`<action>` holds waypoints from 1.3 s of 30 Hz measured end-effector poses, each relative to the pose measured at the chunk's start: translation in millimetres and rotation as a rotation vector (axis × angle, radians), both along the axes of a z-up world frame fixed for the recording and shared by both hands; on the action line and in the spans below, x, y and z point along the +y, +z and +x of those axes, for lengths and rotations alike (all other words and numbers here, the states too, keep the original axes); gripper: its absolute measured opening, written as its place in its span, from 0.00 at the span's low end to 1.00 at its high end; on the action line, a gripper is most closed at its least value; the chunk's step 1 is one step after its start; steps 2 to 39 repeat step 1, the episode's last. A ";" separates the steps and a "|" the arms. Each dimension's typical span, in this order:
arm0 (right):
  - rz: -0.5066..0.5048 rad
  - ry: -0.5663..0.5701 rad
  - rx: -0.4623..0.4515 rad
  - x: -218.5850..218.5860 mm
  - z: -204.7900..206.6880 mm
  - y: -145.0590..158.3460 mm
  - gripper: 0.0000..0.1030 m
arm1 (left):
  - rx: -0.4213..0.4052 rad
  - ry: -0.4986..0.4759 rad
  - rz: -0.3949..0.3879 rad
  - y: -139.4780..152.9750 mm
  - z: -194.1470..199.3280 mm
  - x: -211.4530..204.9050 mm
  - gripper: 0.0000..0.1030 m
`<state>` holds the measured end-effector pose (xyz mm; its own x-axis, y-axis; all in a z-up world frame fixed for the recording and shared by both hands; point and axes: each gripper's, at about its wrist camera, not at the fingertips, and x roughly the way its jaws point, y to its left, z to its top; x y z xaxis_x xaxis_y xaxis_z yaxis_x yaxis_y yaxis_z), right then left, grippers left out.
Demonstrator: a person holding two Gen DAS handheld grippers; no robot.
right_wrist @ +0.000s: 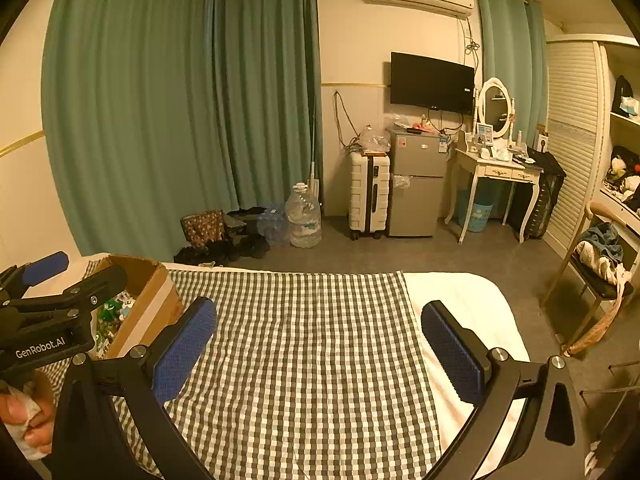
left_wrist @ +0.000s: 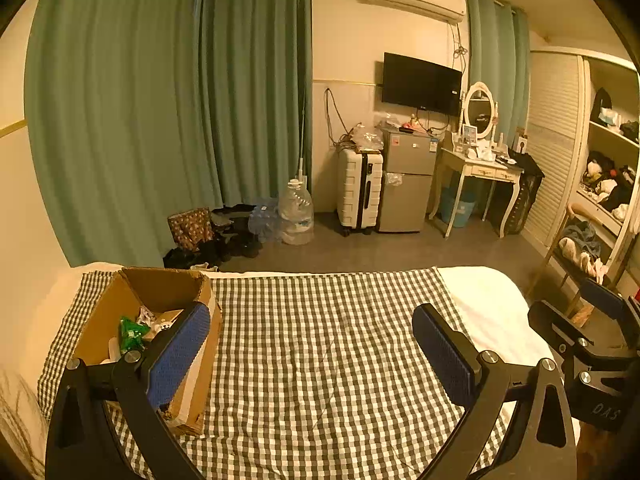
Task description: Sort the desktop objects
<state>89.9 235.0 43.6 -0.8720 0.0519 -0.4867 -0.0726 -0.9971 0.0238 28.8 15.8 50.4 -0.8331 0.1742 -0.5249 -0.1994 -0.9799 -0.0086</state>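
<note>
An open cardboard box (left_wrist: 168, 288) stands at the left end of the checked cloth (left_wrist: 320, 340); inside it lie a green packet (left_wrist: 130, 334) and several small pale items. My left gripper (left_wrist: 312, 344) is open above the cloth, nothing between its blue pads, its left finger (left_wrist: 178, 354) in front of the box's near wall. In the right wrist view the same box (right_wrist: 148, 308) sits at far left with the left gripper's body (right_wrist: 60, 320) over it. My right gripper (right_wrist: 320, 340) is open over the bare cloth (right_wrist: 304, 340).
The cloth covers a white bed (left_wrist: 492, 304) whose far edge faces a grey floor. Beyond stand a water jug (left_wrist: 296, 216), a white suitcase (left_wrist: 358, 190), a small fridge (left_wrist: 408, 184) and a dressing table (left_wrist: 480, 168). A chair with clothes (right_wrist: 600, 256) stands right of the bed. A hand (right_wrist: 24, 420) shows at lower left.
</note>
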 end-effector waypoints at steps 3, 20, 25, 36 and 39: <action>-0.001 0.000 0.001 -3.4 0.9 -0.7 1.00 | -0.002 -0.001 0.000 -0.2 0.1 -0.2 1.00; -0.001 0.000 0.001 -3.4 0.9 -0.7 1.00 | -0.002 -0.001 0.000 -0.2 0.1 -0.2 1.00; -0.001 0.000 0.001 -3.4 0.9 -0.7 1.00 | -0.002 -0.001 0.000 -0.2 0.1 -0.2 1.00; -0.001 0.000 0.001 -3.4 0.9 -0.7 1.00 | -0.002 -0.001 0.000 -0.2 0.1 -0.2 1.00; -0.001 0.000 0.001 -3.4 0.9 -0.7 1.00 | -0.002 -0.001 0.000 -0.2 0.1 -0.2 1.00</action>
